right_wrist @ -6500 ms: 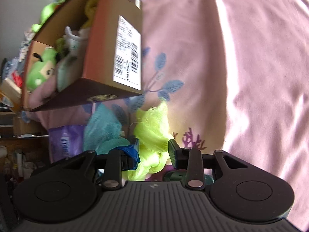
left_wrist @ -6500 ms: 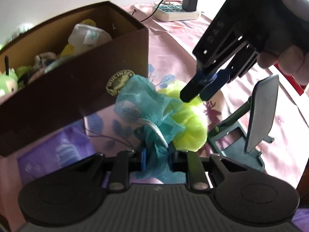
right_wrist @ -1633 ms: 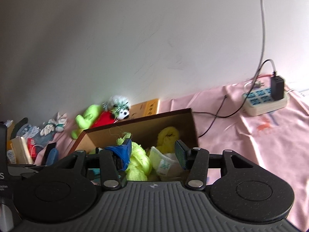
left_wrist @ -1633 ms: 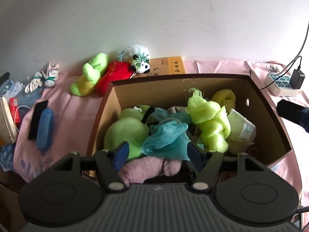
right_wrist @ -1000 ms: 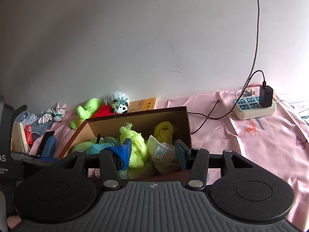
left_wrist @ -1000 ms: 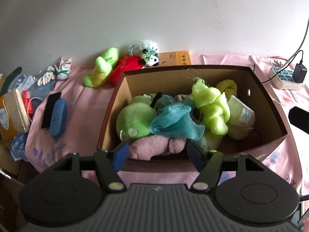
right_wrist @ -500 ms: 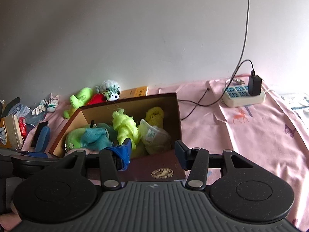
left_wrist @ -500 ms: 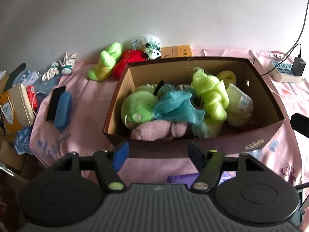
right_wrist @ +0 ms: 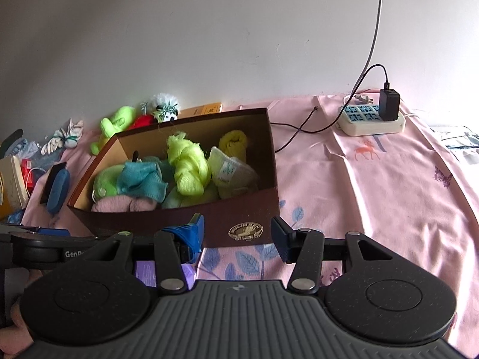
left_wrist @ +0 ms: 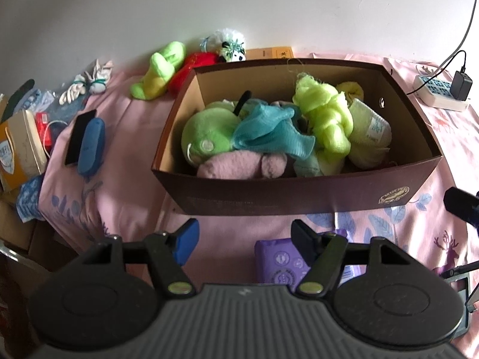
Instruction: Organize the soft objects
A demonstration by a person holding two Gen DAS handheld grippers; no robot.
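A brown cardboard box [left_wrist: 299, 193] [right_wrist: 239, 209] stands on the pink cloth, full of soft things. A teal mesh puff [left_wrist: 269, 134] [right_wrist: 140, 179] and a neon-yellow mesh puff [left_wrist: 326, 113] [right_wrist: 187, 164] lie on top, beside a green plush [left_wrist: 206, 137], a pink plush [left_wrist: 239, 166] and pale yarn [left_wrist: 369, 131]. My left gripper [left_wrist: 244, 237] is open and empty, in front of the box. My right gripper [right_wrist: 238, 234] is open and empty, at the box's front right corner.
A green and red plush [left_wrist: 167, 70] and a panda toy [left_wrist: 230, 49] lie behind the box. A blue case [left_wrist: 91, 146] and clutter sit left. A power strip [right_wrist: 371, 119] with cables lies back right. A purple packet [left_wrist: 284, 260] lies under my left gripper.
Both puffs, gripped on the cloth 6.5 s ago, now lie in the box. Over the last second both open grippers have drawn back and down from the box.
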